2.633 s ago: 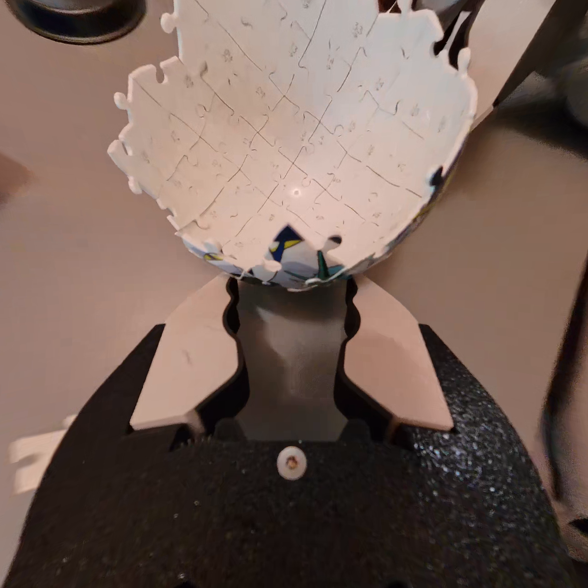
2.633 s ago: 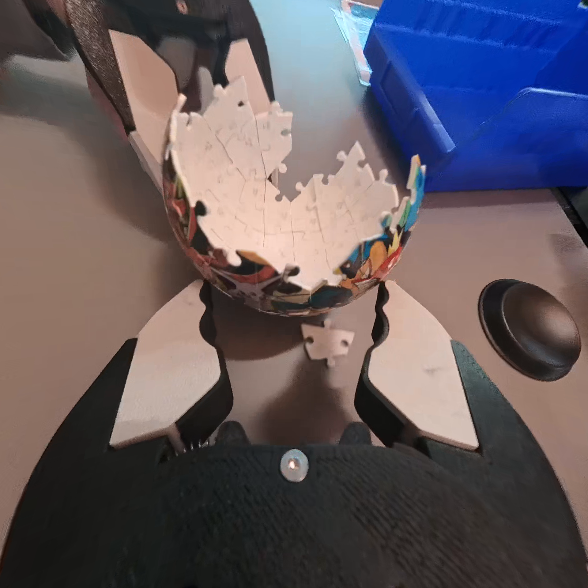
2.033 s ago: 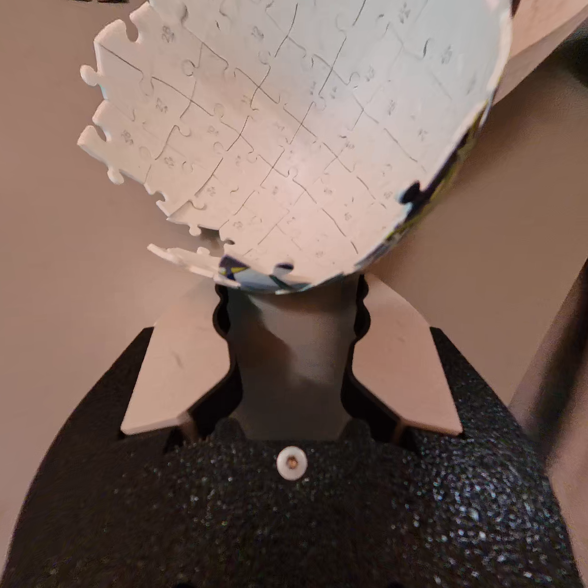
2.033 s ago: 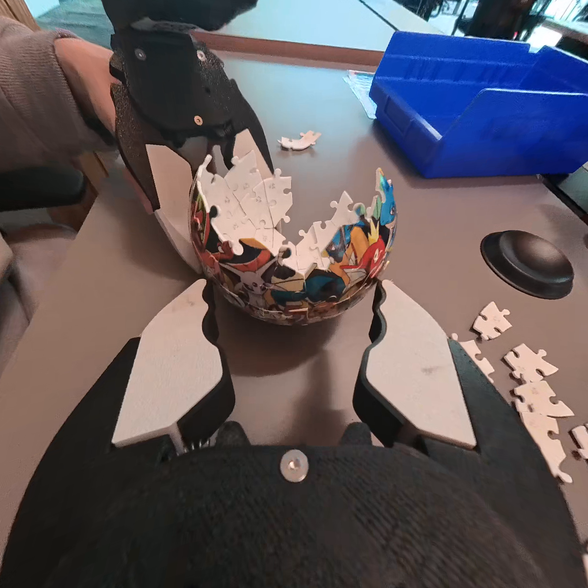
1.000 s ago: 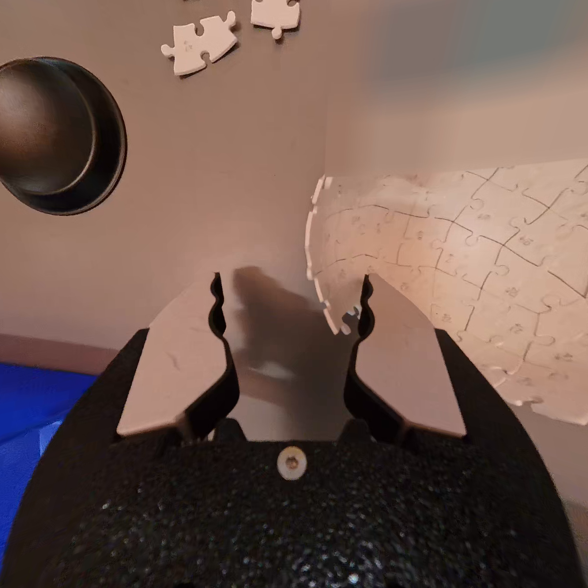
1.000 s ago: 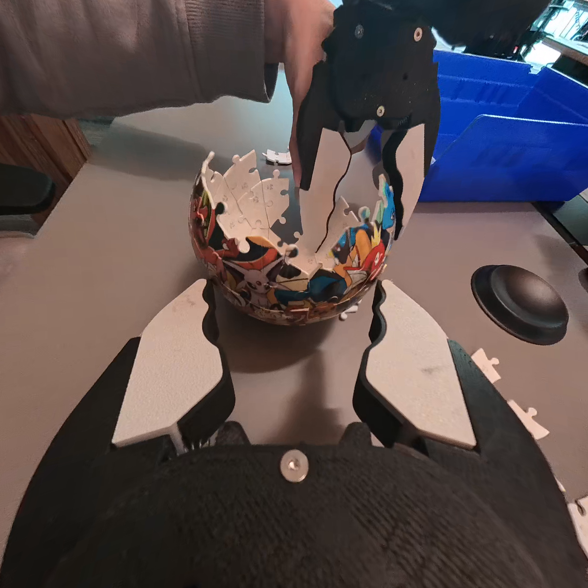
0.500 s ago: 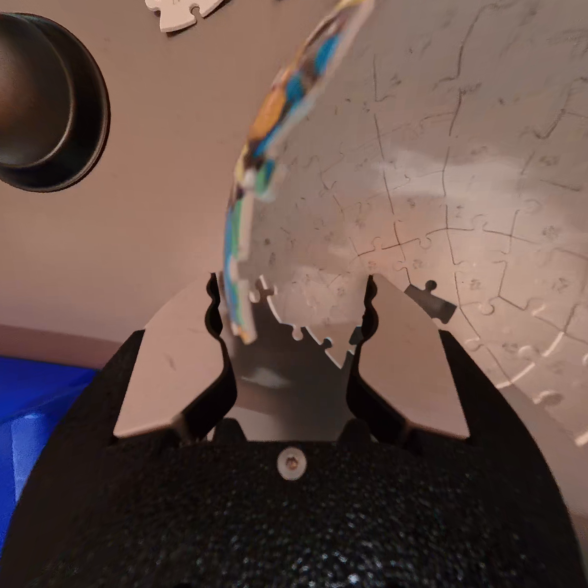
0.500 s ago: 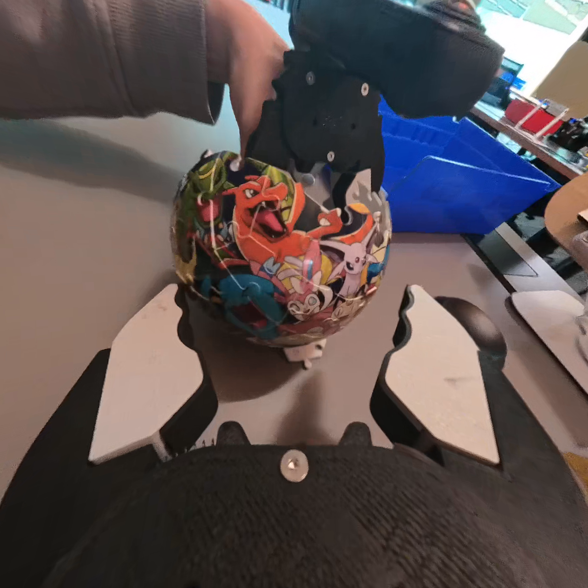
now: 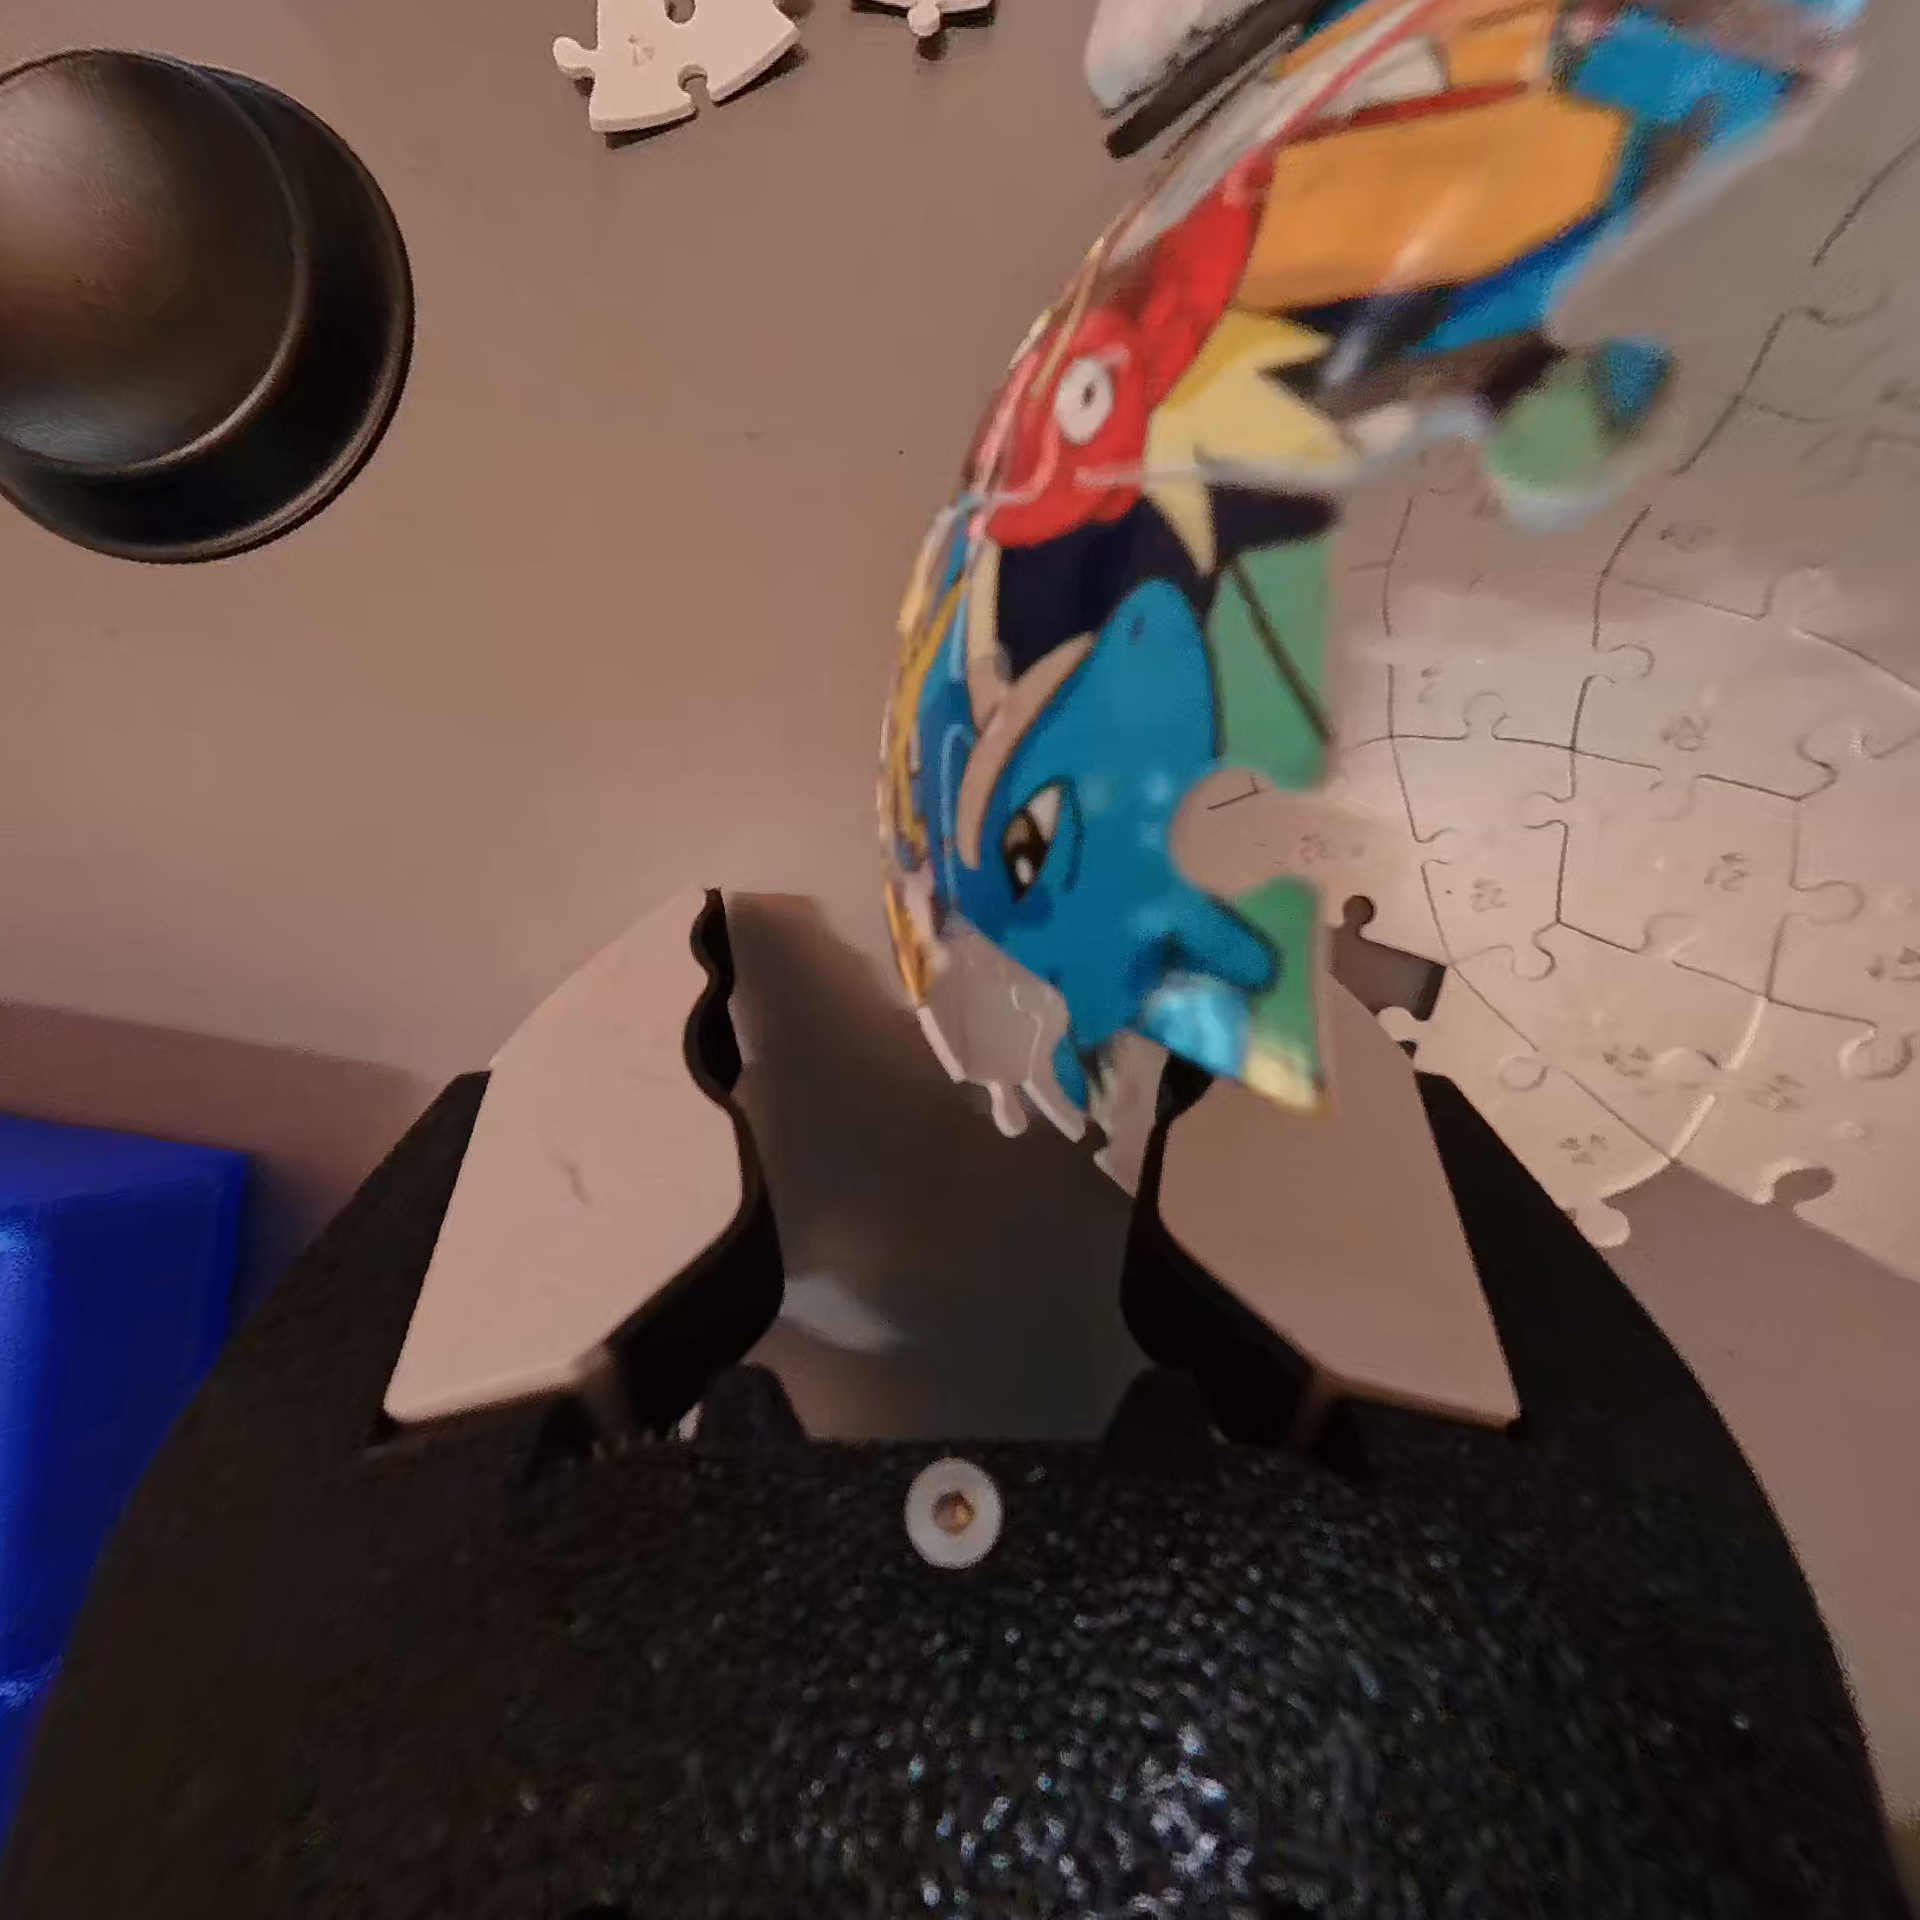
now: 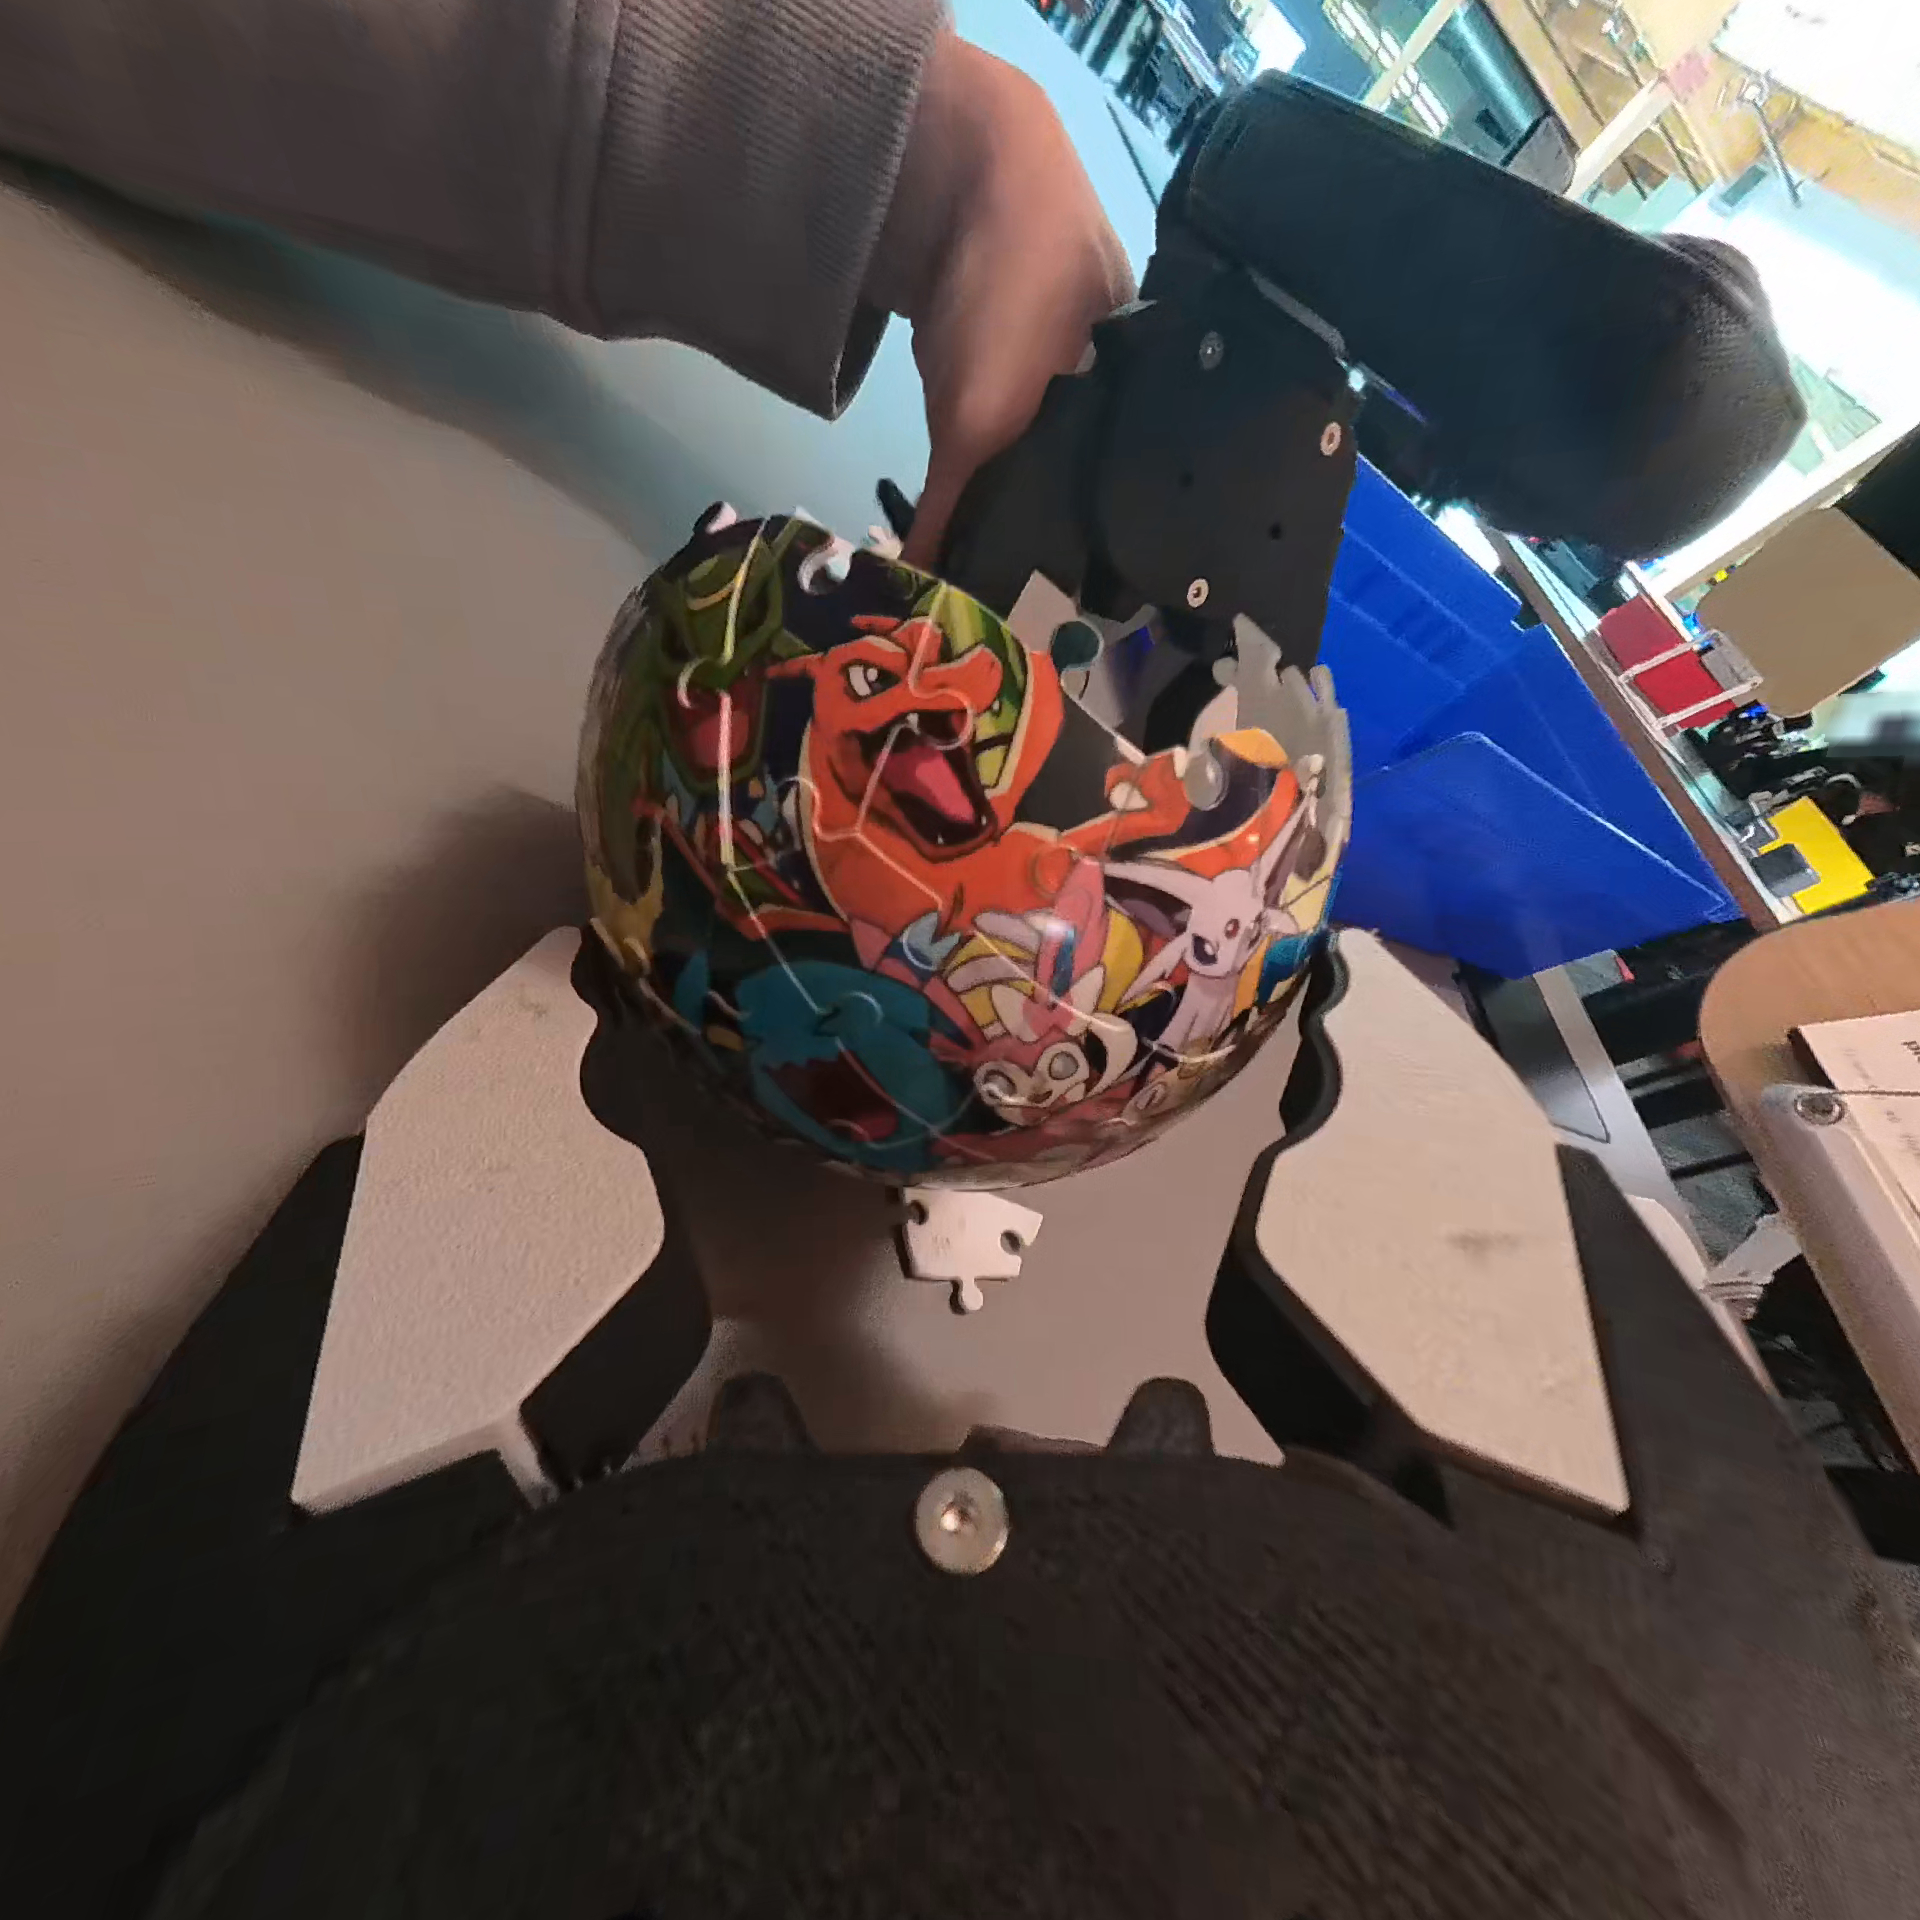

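Puzzle shell (image 10: 935, 883), a half-built sphere of bright cartoon-printed pieces with a jagged open rim, sits on the grey table (image 10: 260, 727). The right gripper (image 10: 961, 987) stands spread wide, its white fingers (image 10: 488, 1226) flanking the shell's lower sides; whether they touch it cannot be told. The left gripper (image 9: 935, 997), gripped in a person's hand (image 10: 997, 343), reaches over the rim with jaws parted, one finger inside the white inner wall, one outside. A loose piece (image 10: 966, 1247) lies just under the shell. Blue bins (image 10: 1507, 831) stand behind; a black round stand (image 9: 177, 301) and more loose pieces (image 9: 675, 62) lie nearby.
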The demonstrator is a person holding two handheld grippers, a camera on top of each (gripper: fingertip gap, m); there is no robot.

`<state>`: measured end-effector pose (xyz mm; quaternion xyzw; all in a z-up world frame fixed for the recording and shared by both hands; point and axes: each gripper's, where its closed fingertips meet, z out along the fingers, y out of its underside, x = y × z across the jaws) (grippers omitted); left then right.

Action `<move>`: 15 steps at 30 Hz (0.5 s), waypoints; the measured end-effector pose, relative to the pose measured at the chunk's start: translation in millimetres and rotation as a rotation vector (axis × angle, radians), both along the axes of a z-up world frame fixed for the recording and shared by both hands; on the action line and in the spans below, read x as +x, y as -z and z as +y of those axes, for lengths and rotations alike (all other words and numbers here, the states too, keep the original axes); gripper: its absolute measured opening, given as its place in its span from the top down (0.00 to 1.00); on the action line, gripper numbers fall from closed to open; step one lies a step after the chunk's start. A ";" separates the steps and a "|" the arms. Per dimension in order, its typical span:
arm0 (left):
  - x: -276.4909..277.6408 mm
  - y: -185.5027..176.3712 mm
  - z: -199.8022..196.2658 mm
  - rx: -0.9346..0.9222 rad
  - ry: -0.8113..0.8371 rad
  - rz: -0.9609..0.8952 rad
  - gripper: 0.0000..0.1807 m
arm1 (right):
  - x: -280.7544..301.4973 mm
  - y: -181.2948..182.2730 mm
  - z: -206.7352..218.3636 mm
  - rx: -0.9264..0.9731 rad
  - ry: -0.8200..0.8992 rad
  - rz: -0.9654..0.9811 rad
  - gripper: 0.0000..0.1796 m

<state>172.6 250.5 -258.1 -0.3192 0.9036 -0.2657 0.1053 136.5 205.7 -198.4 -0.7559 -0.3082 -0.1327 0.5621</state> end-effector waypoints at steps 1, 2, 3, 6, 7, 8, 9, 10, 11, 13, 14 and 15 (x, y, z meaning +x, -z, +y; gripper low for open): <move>-0.1 0.2 1.4 -0.008 -0.005 0.000 0.56 | -0.7 0.0 1.3 0.000 0.001 -0.008 0.31; 0.2 0.9 2.9 -0.017 -0.013 -0.001 0.55 | -1.3 -0.1 2.5 0.000 0.003 -0.016 0.31; -0.1 1.4 3.7 -0.030 -0.023 0.004 0.55 | -1.8 -0.7 3.7 0.001 0.003 -0.023 0.32; -2.7 0.9 7.1 -0.033 -0.037 -0.004 0.55 | -3.2 -1.7 5.5 0.011 0.006 -0.038 0.32; -3.4 -0.7 8.4 -0.029 -0.037 -0.020 0.55 | -3.4 -1.7 5.7 0.016 0.008 -0.047 0.32; -4.0 -3.3 8.7 -0.035 -0.039 -0.034 0.55 | -4.0 -2.0 5.9 0.022 0.008 -0.055 0.32; -4.5 -6.6 8.0 -0.055 -0.042 -0.043 0.55 | -4.2 -2.0 6.2 0.026 0.010 -0.060 0.32; -5.0 -9.4 7.0 -0.079 -0.049 -0.047 0.55 | -4.6 -2.1 6.6 0.028 0.012 -0.061 0.32; -5.6 -11.3 6.9 -0.097 -0.058 -0.047 0.55 | -5.3 -2.6 7.2 0.032 0.012 -0.060 0.32; -9.2 -12.2 10.2 -0.096 -0.071 -0.034 0.55 | -6.8 -3.5 8.5 0.039 0.014 -0.062 0.32; -11.5 -13.5 12.8 -0.085 -0.075 -0.032 0.55 | -7.6 -3.6 8.8 0.040 0.011 -0.066 0.32; -13.9 -16.2 15.3 -0.076 -0.078 -0.036 0.55 | -8.0 -3.4 9.1 0.038 0.011 -0.068 0.32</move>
